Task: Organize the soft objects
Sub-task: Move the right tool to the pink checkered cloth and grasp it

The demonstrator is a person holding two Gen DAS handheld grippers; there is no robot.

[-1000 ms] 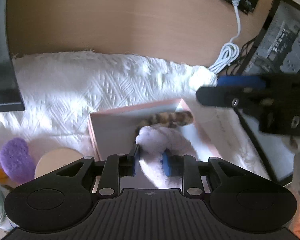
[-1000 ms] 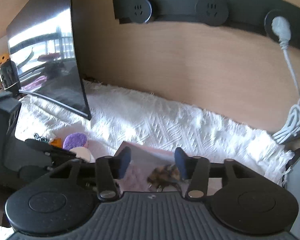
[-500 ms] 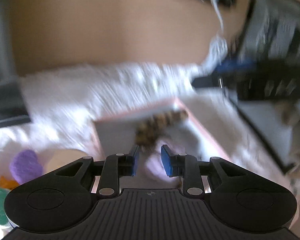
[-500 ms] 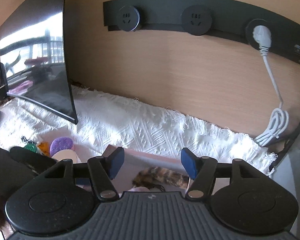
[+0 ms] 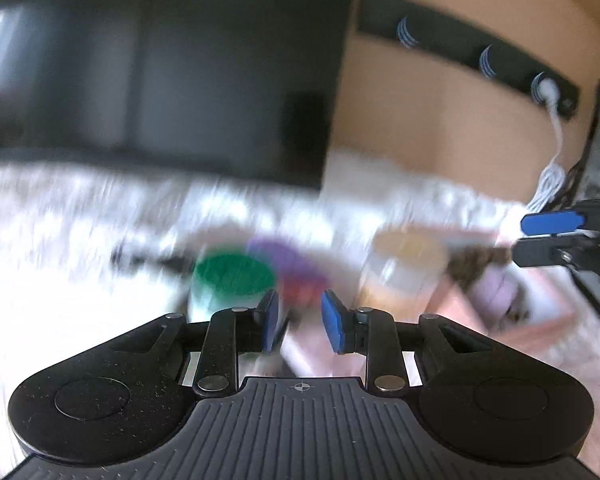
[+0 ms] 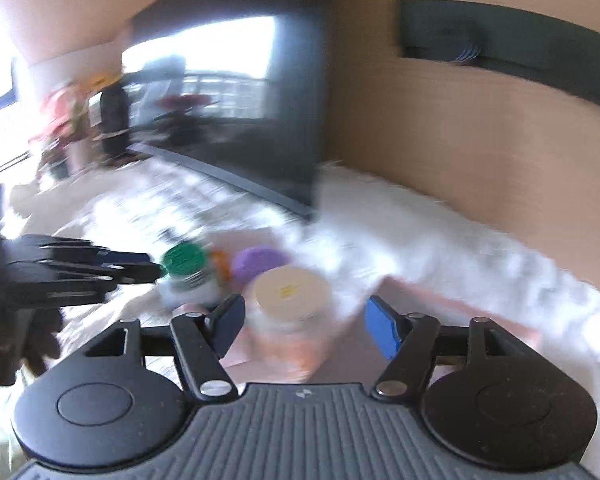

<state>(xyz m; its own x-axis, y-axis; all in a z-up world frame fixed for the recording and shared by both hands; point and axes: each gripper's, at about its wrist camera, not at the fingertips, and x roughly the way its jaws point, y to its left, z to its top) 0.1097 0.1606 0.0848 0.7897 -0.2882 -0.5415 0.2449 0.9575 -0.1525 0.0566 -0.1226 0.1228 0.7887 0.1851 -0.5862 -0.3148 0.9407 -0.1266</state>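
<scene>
1. Since a second ago, my left gripper [image 5: 300, 322] has let go of the pale lilac plush and swung away from the pink tray [image 5: 540, 320]; it now faces the cluster of jars. My right gripper [image 6: 302, 328] has also turned from the tray toward that cluster.

2. Both tools are empty. On the left, the blue pads stand a little apart with nothing between them; on the right, the jaws are spread wide.

3. Ahead of my left pads at 12 o'clock lies the purple soft piece [image 5: 288, 260], with the green-lidded jar [image 5: 232, 280] at 11 o'clock and the cream-lidded jar [image 5: 404, 268] at 1 o'clock.

4. Risk, as I judge it: the purple piece sits wedged between hard jars, so a fast reach could knock one over. Both views are heavily smeared, so aim is uncertain now.

5. From my right tool, the cream-lidded jar sits just ahead between the open jaws; closing here would grab the wrong thing. Both tools converge on one spot and could collide.

6. Already in the tray, at 3 o'clock in the left view, rest the lilac plush [image 5: 496, 292] and a mottled brown furry piece [image 5: 476, 264], both limp and fuzzy.
</scene>
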